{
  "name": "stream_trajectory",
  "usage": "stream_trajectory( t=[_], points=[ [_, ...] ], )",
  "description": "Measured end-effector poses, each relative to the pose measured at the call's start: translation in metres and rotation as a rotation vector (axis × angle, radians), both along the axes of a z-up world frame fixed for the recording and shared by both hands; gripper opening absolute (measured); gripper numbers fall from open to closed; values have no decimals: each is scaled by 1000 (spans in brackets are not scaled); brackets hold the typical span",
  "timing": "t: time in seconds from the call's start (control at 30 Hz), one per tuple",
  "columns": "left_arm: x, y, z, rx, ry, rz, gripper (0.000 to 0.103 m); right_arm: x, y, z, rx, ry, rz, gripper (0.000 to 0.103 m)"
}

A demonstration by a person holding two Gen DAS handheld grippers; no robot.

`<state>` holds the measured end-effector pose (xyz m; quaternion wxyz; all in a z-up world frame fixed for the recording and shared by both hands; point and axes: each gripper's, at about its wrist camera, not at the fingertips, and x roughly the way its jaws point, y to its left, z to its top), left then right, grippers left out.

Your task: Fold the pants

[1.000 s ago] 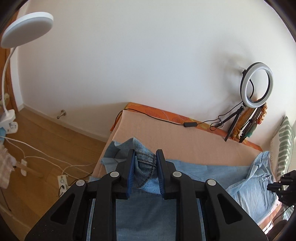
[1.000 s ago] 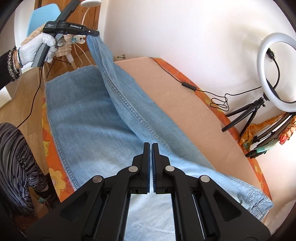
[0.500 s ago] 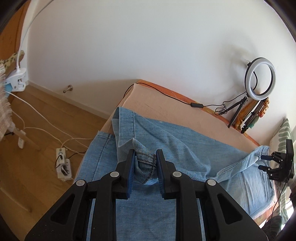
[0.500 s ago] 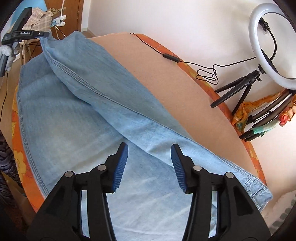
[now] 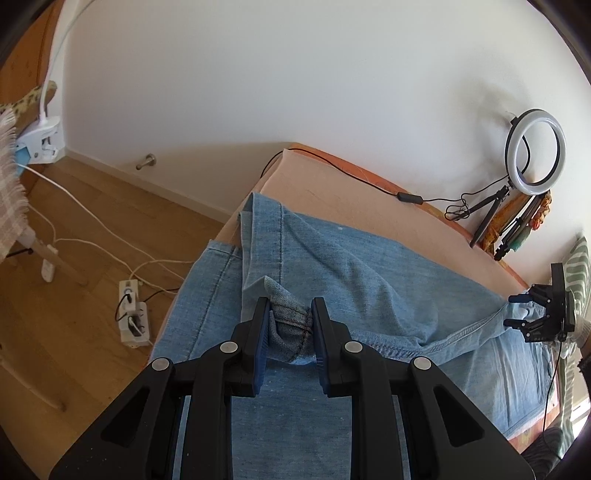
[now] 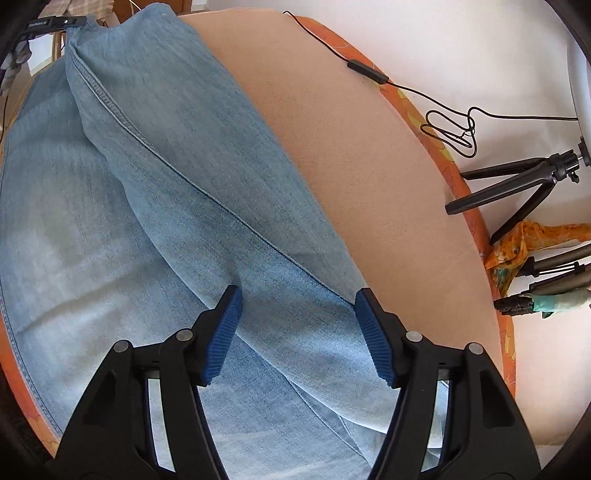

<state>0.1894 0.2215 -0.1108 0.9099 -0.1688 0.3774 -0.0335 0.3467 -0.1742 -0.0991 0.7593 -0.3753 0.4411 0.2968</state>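
Light blue denim pants (image 5: 369, 280) lie lengthwise on a bed with a peach cover (image 5: 343, 195), one leg folded over the other. My left gripper (image 5: 290, 310) is shut on a bunched hem of the pants (image 5: 288, 321) near the bed's left end. My right gripper (image 6: 297, 295) is open and empty, low over the pants (image 6: 166, 184) at the other end. It also shows in the left wrist view (image 5: 517, 310), open at the far right. The left gripper shows in the right wrist view (image 6: 55, 23), top left, holding the fabric.
A ring light on a tripod (image 5: 532, 155) stands against the wall beside the bed, its cable (image 6: 443, 110) running along the bed's far edge. A power strip (image 5: 133, 314) and white cords lie on the wooden floor. A clip lamp (image 5: 37, 144) is at left.
My right gripper has opened, let go of the pants and dropped closer to them. My left gripper has lowered the held hem toward the bed, and the upper leg has settled flat.
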Motion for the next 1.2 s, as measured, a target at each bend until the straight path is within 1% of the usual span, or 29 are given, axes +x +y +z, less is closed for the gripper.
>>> stream_trajectory(
  t=[0.03, 0.07, 0.13, 0.17, 0.27, 0.3, 0.37, 0.47, 0.53, 0.6, 0.63, 0.67, 0.73, 0.9, 0.97, 1.03, 1.1, 1.13, 1.17, 1.2],
  points=[
    [1, -1, 1, 3, 3, 1, 20, 0, -1, 1, 2, 6, -9, 21],
    [2, -2, 1, 5, 4, 3, 20, -2, -3, 3, -5, -16, -24, 4],
    [4, -3, 5, 3, -3, 6, 20, -6, -9, 11, -10, -76, -46, 4],
    [6, -4, 7, 3, -8, 6, 20, -8, -12, 18, 1, -96, -60, 2],
    [8, -3, 16, -4, -29, 11, 20, -16, -25, 47, 50, -162, -112, 0],
    [9, -2, 20, -9, -37, 13, 20, -20, -30, 58, 78, -164, -110, 0],
    [8, -1, 27, -12, -51, 15, 20, -30, -33, 72, 129, -139, -99, 0],
    [6, -1, 34, -17, -66, 12, 20, -37, -28, 73, 128, -150, -95, 0],
    [4, -3, 36, -11, -71, 8, 20, -41, -19, 67, 124, -136, -68, 1],
    [4, -5, 35, 0, -63, 1, 20, -40, -8, 56, 103, -115, -33, 8],
    [4, -6, 34, 6, -58, -3, 20, -39, -2, 49, 86, -107, -15, 23],
    [4, -7, 33, 12, -53, -7, 20, -37, 3, 42, 71, -97, 7, 41],
    [4, -7, 31, 16, -49, -10, 20, -34, 13, 31, 38, -92, 49, 53],
    [6, -5, 23, 6, -31, -11, 20, -9, 27, 10, -16, -50, 93, 55],
    [8, -6, 20, 8, -22, -14, 20, 1, 28, 1, -32, -13, 96, 59],
    [10, -8, 18, 12, -16, -14, 20, 3, 26, -8, -49, 0, 100, 59],
    [12, -9, 16, 17, -13, -13, 20, 0, 23, -8, -27, 12, 103, 57],
    [13, -9, 15, 19, -11, -10, 20, -3, 22, -8, -23, 26, 103, 42],
    [14, -9, 14, 14, -8, -8, 20, -5, 20, -8, -39, 10, 92, 21],
    [15, -7, 14, 6, -7, -6, 20, -8, 17, -7, -50, -8, 87, 11]
  ],
)
